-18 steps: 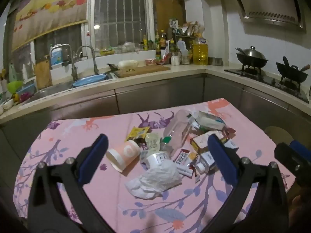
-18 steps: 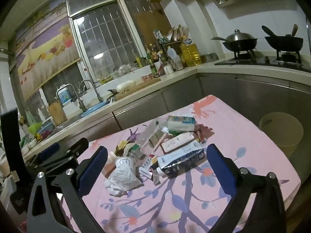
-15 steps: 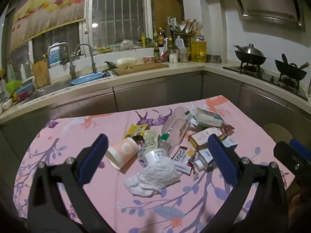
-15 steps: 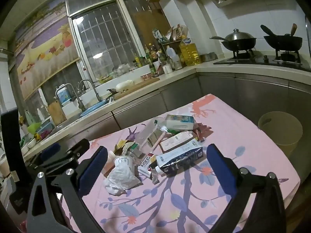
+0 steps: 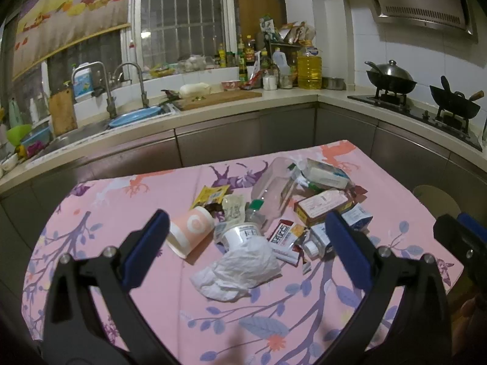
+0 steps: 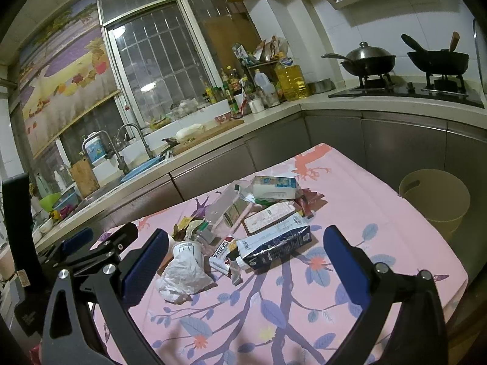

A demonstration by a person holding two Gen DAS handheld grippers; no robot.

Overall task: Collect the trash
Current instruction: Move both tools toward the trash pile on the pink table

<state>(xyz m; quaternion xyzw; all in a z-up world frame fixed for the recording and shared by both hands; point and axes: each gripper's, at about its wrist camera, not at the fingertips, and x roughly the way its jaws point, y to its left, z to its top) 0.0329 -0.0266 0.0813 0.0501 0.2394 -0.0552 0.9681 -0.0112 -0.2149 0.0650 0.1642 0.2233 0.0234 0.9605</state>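
Note:
A heap of trash lies mid-table on a pink flowered cloth [image 5: 121,200]: a crumpled white plastic bag [image 5: 237,269], an orange paper cup [image 5: 190,229] on its side, a clear plastic bottle [image 5: 274,191], a white yogurt cup [image 5: 240,234], cartons and wrappers. My left gripper [image 5: 246,243] is open and empty, held above the near side of the heap. My right gripper [image 6: 243,258] is open and empty, above the heap's near side, with a dark blue milk carton [image 6: 274,245] and the white bag [image 6: 182,276] ahead. The left gripper also shows in the right wrist view [image 6: 91,243].
A beige waste bin [image 6: 435,200] stands on the floor past the table's right edge; it also shows in the left wrist view [image 5: 435,197]. Behind the table run grey cabinets, a sink [image 5: 91,127], a cutting board [image 5: 219,99] and a stove with two woks [image 5: 423,88].
Both views have shifted slightly: the heap sits a little lower and closer in each frame. Both grippers remain open. Nothing on the table has moved.

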